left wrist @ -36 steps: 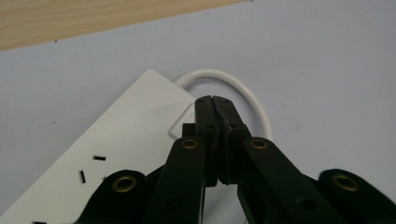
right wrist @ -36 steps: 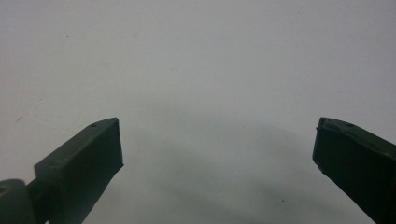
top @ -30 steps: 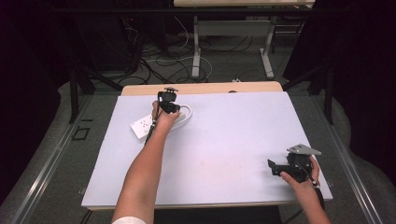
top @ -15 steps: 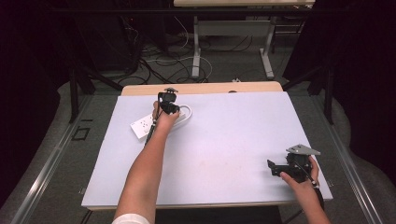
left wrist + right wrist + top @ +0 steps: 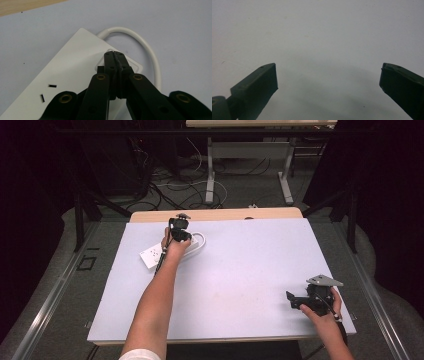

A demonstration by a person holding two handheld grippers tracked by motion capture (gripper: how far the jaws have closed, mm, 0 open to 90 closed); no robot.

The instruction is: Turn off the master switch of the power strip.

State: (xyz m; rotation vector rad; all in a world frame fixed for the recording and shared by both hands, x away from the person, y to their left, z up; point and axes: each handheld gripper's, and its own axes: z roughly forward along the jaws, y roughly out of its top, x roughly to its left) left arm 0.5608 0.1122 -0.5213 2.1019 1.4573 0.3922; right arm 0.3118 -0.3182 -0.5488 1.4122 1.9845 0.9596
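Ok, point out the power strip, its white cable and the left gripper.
power strip [image 5: 72, 65], left gripper view, on its flat white top face.
white cable [image 5: 147, 47], left gripper view, on the curve of the loop.
left gripper [image 5: 115, 53], left gripper view, at the tips of its closed jaws.

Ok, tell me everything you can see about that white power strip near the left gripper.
The power strip is a flat white block that looks like plastic, lying on the pale table near its far left edge. Socket slots show on top. A white cord loops from one end. The left gripper, jaws shut, has its tips on a square button at that end.
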